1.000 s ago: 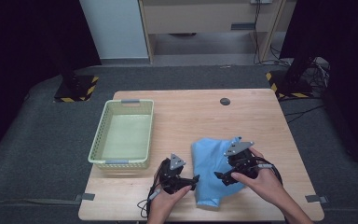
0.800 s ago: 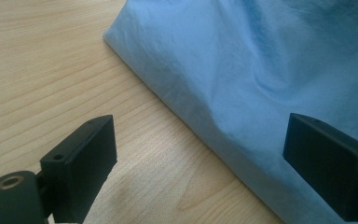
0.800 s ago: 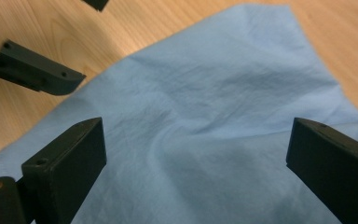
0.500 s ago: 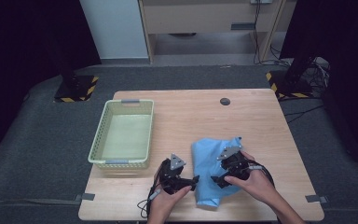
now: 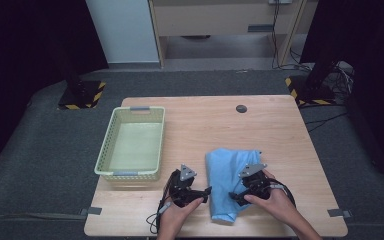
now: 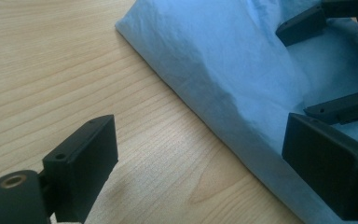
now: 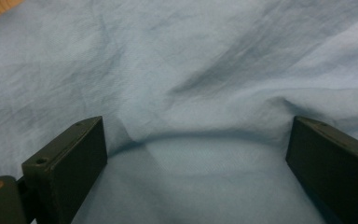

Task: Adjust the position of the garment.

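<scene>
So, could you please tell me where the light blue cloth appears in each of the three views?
High view: light blue cloth lies on the table's near middle-right.
Left gripper view: it fills the upper right.
Right gripper view: it spans the frame.
Shared landmark: the right claw over the cloth, also seen here.

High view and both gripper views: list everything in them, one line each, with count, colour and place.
table: one, light wood, centre of the high view
basket: one, pale yellow-green with grey handles, left part of the table, nothing visible inside
cloth: one, light blue, rumpled, near edge of the table right of centre
small round disc: one, dark, far side of the table
stand bases: two, black with yellow-black striped edges, on the floor past the table's far corners
cables: several, dark, floor at far right
left gripper: one, black, open, at the cloth's left edge
right gripper: one, black, open, over the cloth
hands: two, at the bottom edge
</scene>
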